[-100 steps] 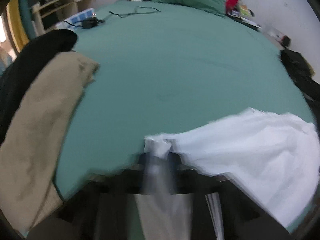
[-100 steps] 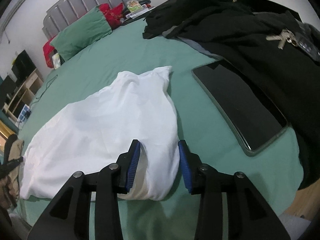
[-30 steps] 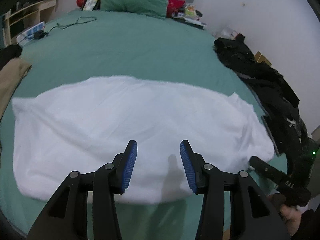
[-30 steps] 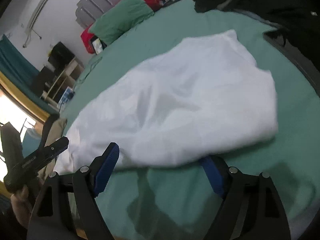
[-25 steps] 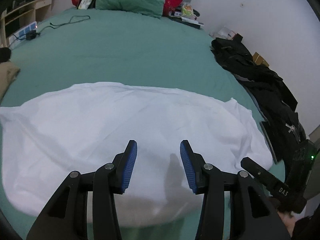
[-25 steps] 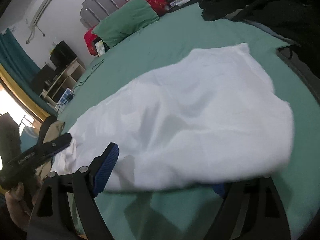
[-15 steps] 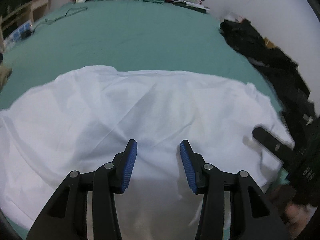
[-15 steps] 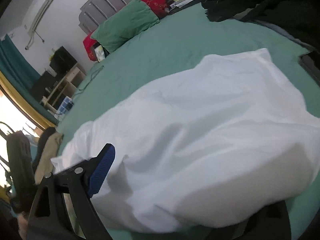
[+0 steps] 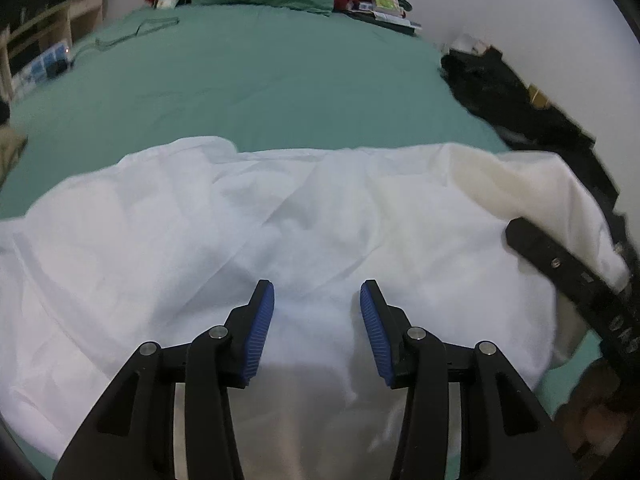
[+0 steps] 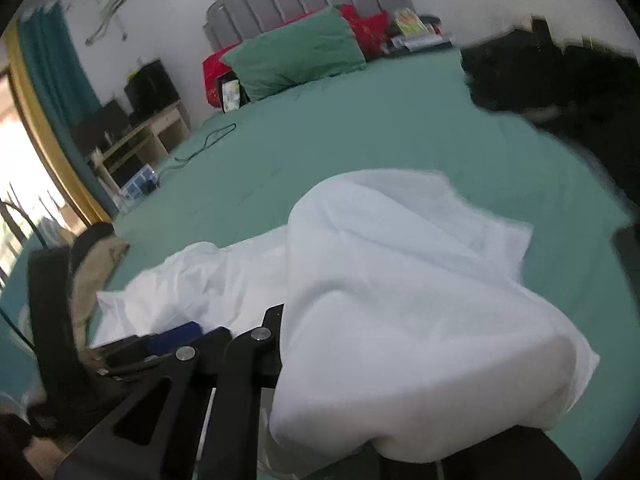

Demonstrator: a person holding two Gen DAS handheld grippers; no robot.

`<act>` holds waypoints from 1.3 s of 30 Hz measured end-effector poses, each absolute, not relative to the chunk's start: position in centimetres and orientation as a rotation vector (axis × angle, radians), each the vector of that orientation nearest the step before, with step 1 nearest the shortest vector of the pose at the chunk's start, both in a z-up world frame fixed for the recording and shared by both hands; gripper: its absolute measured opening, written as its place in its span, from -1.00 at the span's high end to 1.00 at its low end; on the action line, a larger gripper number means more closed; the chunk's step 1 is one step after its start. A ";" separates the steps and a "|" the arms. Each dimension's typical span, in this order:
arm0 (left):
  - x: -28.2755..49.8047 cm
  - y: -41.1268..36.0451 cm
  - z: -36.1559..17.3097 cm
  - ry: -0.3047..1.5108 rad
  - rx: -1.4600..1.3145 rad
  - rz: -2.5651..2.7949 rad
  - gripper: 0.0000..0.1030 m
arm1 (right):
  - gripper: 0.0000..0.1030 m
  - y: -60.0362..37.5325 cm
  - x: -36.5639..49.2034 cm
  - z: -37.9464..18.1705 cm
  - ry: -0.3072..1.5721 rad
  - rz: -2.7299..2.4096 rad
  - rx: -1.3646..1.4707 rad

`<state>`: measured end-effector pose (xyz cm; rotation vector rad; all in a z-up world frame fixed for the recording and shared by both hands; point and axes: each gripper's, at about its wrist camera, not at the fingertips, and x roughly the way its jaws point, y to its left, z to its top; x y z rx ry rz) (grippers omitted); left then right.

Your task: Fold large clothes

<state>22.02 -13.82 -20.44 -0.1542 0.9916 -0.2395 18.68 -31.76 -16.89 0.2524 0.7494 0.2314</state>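
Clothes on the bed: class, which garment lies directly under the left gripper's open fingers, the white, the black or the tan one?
The white garment, spread beneath the left gripper; black clothes are piled at the bed's right edge, the tan garment lies at its left.

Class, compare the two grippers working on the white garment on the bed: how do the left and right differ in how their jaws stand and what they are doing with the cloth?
The left gripper hovers over the flat white garment with its jaws apart and nothing between them; the right gripper's jaws are closing, cloth between them. The left leaves the fabric spread on the green bed; the right's side of the garment is raised and folding over. Both have black arms with blue pads.
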 end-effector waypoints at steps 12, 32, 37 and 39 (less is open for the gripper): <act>16.9 0.3 -16.6 0.863 -0.164 -0.144 0.08 | 0.70 -23.7 18.5 -13.3 0.746 0.201 -0.021; 15.4 13.3 -19.9 0.912 -0.463 -0.042 0.08 | -0.49 -6.3 16.8 -16.3 0.936 0.526 -0.303; 15.1 15.5 -19.6 0.875 -0.538 -0.017 0.08 | -0.55 -5.3 15.6 -15.9 0.954 0.696 -0.220; 15.0 15.9 -19.3 0.859 -0.545 -0.026 0.08 | -0.59 -4.7 14.9 -15.8 0.948 0.754 -0.210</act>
